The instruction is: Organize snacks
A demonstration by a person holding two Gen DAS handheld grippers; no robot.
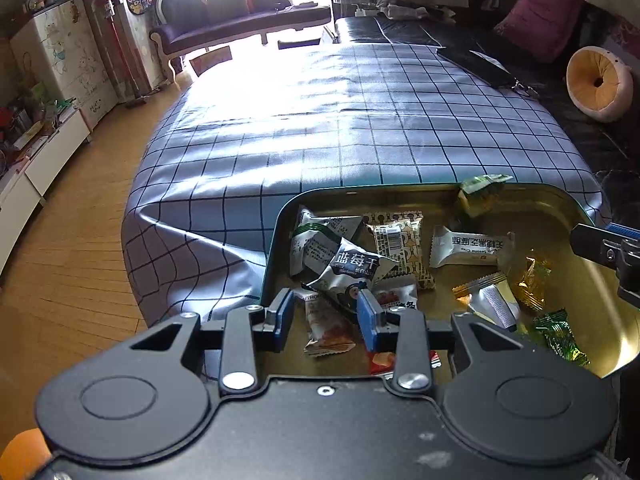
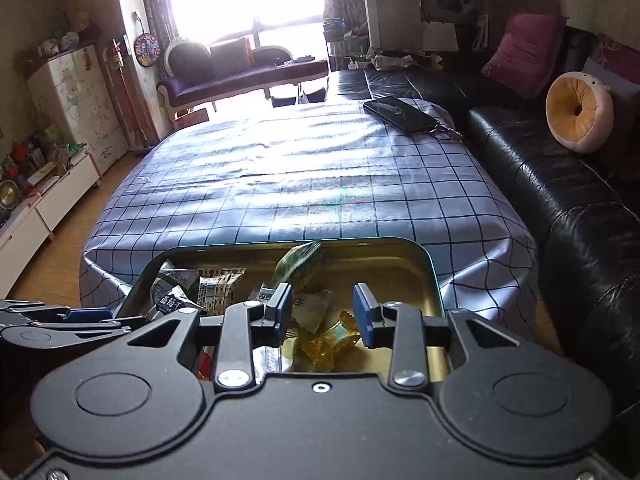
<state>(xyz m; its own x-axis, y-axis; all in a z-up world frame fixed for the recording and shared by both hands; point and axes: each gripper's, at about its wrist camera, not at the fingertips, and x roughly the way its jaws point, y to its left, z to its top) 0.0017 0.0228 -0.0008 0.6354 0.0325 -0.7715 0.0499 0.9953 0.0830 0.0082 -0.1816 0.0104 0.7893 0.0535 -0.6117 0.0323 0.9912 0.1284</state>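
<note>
Snacks are mostly piled in the gold tin [image 1: 592,204] at the counter's near edge, w/ both tongs, left [image 1: 326,318] and right [image 2: 323,314], held apart & empty over it, a green packet [image 2: 298,266] seemingly mid-drop, so prob another pickup is needed next.

Ahead of me the table under its blue checked oilcloth [image 2: 304,184] lies bare, save a black phone [image 2: 398,114] at the far right. Near, the gold-lined metal tin [image 1: 280,232] crowded with wrapped snacks [image 1: 352,268] leaves little room.
</note>
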